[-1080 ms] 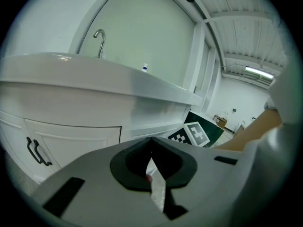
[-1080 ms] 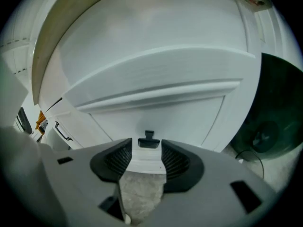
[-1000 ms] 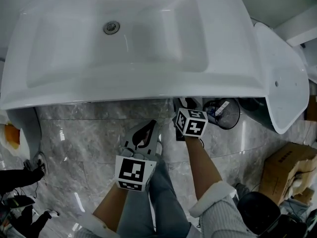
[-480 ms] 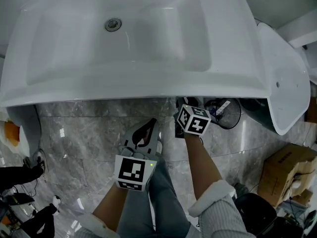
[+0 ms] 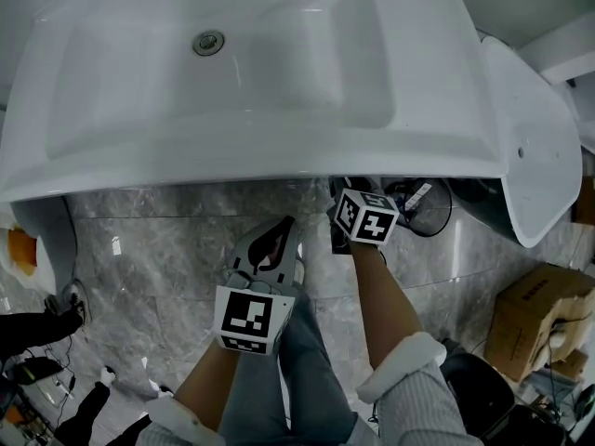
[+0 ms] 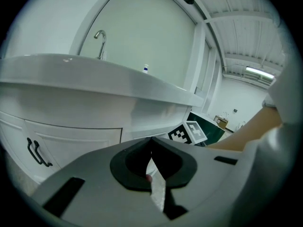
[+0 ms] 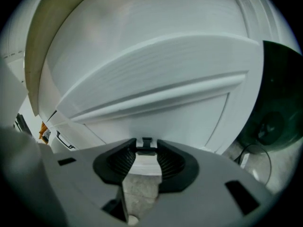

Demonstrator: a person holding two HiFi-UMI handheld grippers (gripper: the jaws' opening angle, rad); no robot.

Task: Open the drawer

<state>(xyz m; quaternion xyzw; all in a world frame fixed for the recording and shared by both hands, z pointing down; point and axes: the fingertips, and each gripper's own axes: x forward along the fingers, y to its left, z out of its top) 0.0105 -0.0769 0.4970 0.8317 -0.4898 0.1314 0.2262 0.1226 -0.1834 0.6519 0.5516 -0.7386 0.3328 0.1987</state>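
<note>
Drawer handle [image 7: 143,141] sits between down-tilted right gripper's [image 7: 144,148] closing fingers [image 7: 122,161].

Lower half of the head view: the person wears pale ribbed knit with thick white fleecy cuffs, the right sleeve [image 5: 407,372] at lower right, the left sleeve [image 5: 175,418] at the bottom edge, and blue-grey jeans [image 5: 305,374] between them. The moulded grey left gripper [image 5: 286,229], lower centre, has black pads around a rounded opening and carries a white cube [image 5: 249,319] with black square markers. The right gripper [image 7: 146,148], in its own view, shows ribbed black pads and rectangular slots in its grey shell; its matching cube [image 5: 368,217] sits right of centre.
</note>
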